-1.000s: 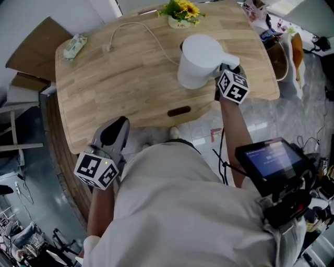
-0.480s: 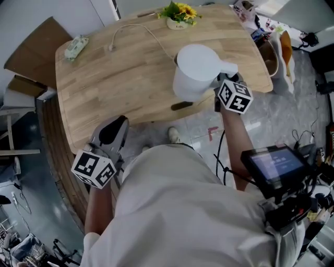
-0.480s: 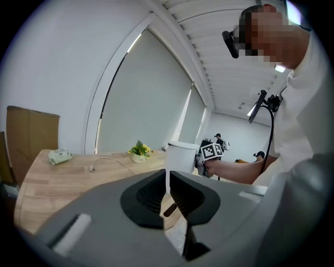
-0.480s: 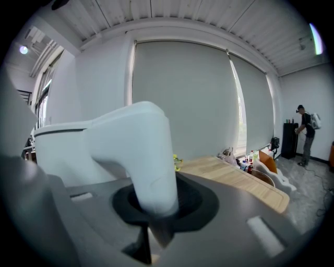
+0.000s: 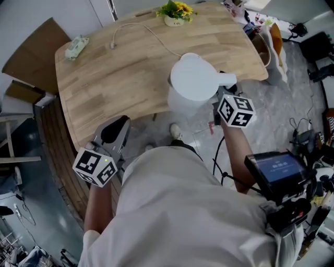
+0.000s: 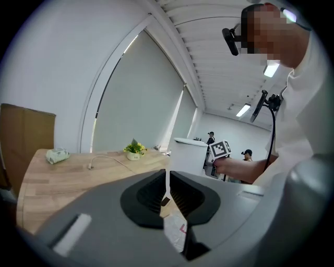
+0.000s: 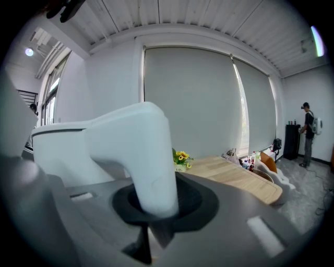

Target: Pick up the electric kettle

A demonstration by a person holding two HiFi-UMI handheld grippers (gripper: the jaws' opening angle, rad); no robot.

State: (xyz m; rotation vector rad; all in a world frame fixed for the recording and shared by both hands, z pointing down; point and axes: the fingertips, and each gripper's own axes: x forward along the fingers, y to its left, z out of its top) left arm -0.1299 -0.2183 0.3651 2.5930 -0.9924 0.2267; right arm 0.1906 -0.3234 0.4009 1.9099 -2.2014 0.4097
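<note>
– Two grippers, so which one has the electric kettle (image 5: 194, 79)?

– That's the right gripper (image 5: 221, 97). Its fingers (image 7: 194, 202) are clamped on the white handle (image 7: 152, 156), one on either side. The handle fills the whole gap between them.

– Where does the kettle sit?

– It sits on nothing. It is upright with the lid on, carried by that handle alone. In the head view it hangs across the near edge of the bench (image 5: 104, 88). Its lower body is out over the grey floor (image 5: 271, 104), just in front of the person.

– And the left gripper (image 6: 167, 194)?

– Its fingers (image 6: 147, 195) are drawn nearly together, with only a thin slit between them and nothing in it. It is low at the bench's near left corner, well apart from the kettle.

– What else is on the bench?

– A white cable (image 5: 136, 28) loops over the far part and runs up to the kettle's far side. A small pot of yellow flowers (image 5: 175, 13) stands at the far edge. A green-and-white packet (image 5: 76, 46) lies at the far left corner.
</note>
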